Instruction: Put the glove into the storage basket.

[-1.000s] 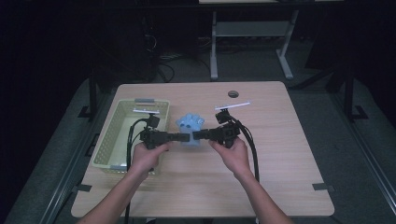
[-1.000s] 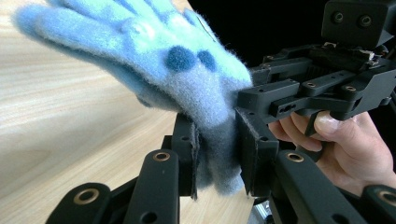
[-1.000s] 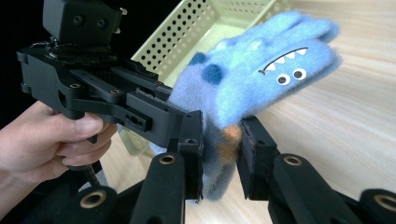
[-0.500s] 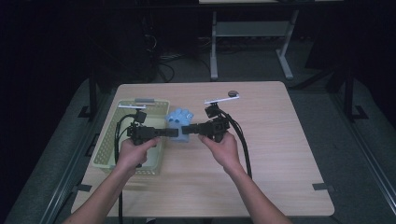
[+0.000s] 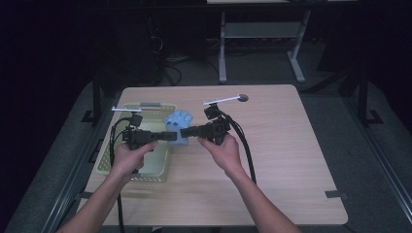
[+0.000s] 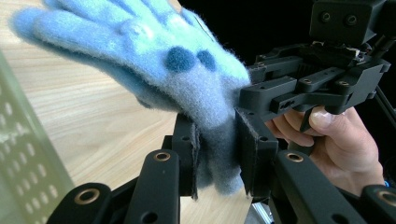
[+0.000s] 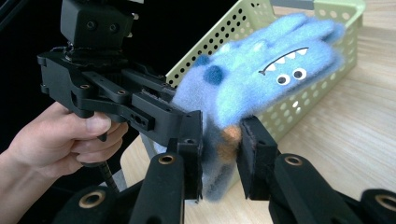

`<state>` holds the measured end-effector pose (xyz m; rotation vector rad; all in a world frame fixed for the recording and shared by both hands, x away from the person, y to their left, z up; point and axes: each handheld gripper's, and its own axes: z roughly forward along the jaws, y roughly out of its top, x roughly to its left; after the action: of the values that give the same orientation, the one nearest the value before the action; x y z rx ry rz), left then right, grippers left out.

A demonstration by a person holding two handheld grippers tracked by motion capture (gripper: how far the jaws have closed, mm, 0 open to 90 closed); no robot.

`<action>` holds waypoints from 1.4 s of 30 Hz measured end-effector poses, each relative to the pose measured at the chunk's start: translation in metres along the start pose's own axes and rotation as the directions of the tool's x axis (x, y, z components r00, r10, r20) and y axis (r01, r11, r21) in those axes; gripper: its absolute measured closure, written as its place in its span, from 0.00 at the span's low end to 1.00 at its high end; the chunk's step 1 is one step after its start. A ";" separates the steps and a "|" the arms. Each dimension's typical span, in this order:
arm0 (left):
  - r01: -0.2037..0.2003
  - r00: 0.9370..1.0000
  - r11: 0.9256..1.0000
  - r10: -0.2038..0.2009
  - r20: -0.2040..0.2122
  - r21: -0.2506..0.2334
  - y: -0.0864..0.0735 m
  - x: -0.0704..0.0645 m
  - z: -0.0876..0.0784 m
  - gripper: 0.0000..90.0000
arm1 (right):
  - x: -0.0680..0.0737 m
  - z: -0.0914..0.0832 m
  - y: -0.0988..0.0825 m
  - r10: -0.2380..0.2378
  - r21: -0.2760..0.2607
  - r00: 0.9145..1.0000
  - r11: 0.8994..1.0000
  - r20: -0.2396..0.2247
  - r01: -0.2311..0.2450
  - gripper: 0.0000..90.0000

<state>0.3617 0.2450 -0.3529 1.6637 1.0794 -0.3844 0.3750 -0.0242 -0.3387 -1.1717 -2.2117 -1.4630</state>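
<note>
Item: one fuzzy blue glove (image 5: 179,127), knitted, light blue with darker blue spots on one face and a printed monster face (two eyes, toothed mouth) on the other, plus an orange patch near the cuff. Position: held in the air between the two grippers, just above the wooden table (image 5: 291,160), with its fingers pointing away from the person. Left gripper (image 5: 167,136): held in the person's left hand (image 5: 127,158), jaws closed onto the cuff end of the glove; in the left gripper view the fabric (image 6: 187,74) is squeezed between the two black pads and fans out beyond and to the left of them. Right gripper (image 5: 190,131): held in the right hand (image 5: 221,151), jaws likewise pinching the same cuff end from the opposite side; in the right gripper view the glove (image 7: 261,79) rises from between the pads, face side showing. The two grippers meet nose to nose at the glove, each visible just past the other's jaws. Accessory: pale green perforated basket (image 5: 145,167), lying beneath and behind the left gripper, to the left of the glove; its holed wall (image 7: 299,105) stands directly behind the glove as seen from the right gripper.
</note>
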 end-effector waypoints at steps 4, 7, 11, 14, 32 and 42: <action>-0.001 1.000 1.000 0.001 -0.007 0.000 0.000 0.001 -0.004 0.78 | 0.002 0.004 0.002 -0.006 0.004 1.000 1.000 -0.007 0.006 0.81; 0.002 1.000 1.000 -0.002 -0.005 -0.004 0.000 0.003 -0.009 0.78 | 0.003 0.008 0.004 -0.004 0.009 1.000 1.000 -0.014 0.004 0.81; 0.004 1.000 1.000 -0.004 -0.006 -0.006 0.000 0.005 -0.014 0.78 | 0.006 0.013 0.007 -0.002 0.014 1.000 1.000 -0.019 0.002 0.81; -0.002 1.000 1.000 0.002 -0.008 -0.005 0.000 0.007 -0.018 0.78 | 0.007 0.017 0.008 -0.016 0.019 1.000 1.000 -0.020 0.016 0.81; 0.006 1.000 1.000 -0.007 -0.026 -0.009 -0.002 0.014 -0.037 0.78 | 0.013 0.036 0.014 -0.014 0.039 0.999 0.999 -0.049 0.016 0.80; 0.017 0.999 1.000 -0.017 -0.033 -0.007 -0.002 0.019 -0.045 0.78 | 0.014 0.045 0.017 -0.008 0.047 0.998 0.999 -0.066 0.011 0.80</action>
<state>0.3587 0.2932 -0.3504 1.6611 1.1191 -0.3653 0.3881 0.0236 -0.3405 -1.0845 -2.1982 -1.4240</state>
